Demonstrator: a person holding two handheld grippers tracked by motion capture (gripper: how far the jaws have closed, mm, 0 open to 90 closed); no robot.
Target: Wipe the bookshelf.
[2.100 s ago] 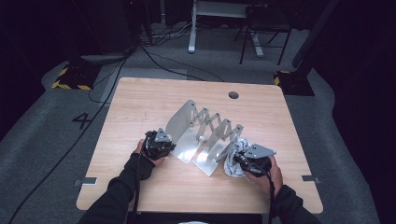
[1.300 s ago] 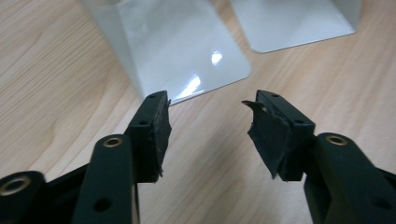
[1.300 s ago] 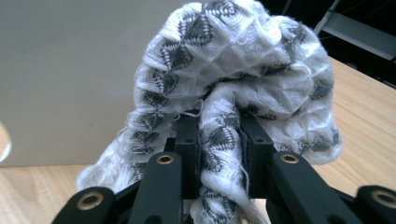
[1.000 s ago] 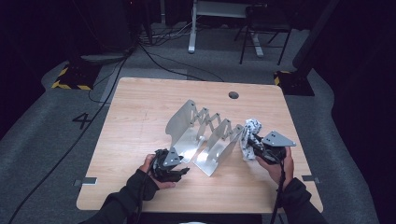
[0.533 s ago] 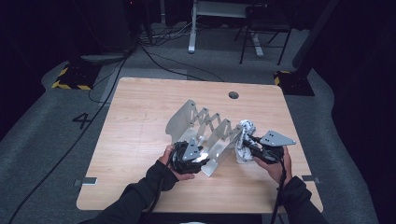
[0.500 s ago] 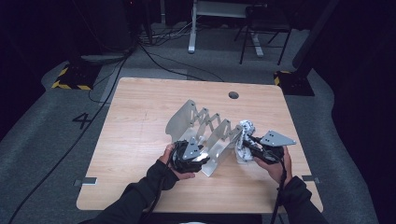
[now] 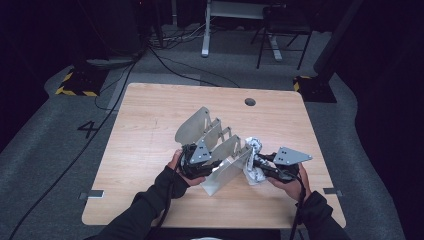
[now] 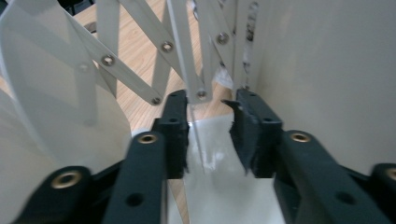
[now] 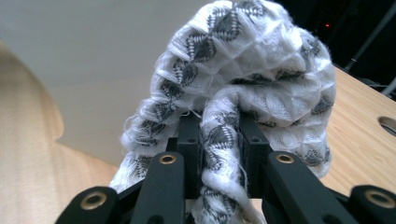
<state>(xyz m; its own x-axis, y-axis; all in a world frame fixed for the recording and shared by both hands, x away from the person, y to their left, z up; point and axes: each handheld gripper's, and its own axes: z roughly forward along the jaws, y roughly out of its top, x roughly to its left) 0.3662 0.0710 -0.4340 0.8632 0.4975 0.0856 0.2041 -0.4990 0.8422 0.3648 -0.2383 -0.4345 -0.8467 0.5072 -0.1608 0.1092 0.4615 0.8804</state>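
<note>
Over the last two seconds the left gripper [image 7: 196,161] travels from the left end of the grey metal accordion rack [image 7: 212,145] to its near side, and now sits against the nearest panel with its jaws apart around a thin rack bar. The right gripper [image 7: 264,165], clamped on the white-and-grey knitted cloth [image 7: 254,162], lifts slightly and moves left, bringing the cloth against the rack's near right panel.

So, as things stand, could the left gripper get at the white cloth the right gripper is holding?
Probably not directly. The rack's end plate stands between the left gripper and the cloth, which the right gripper clamps on its far side.
</note>
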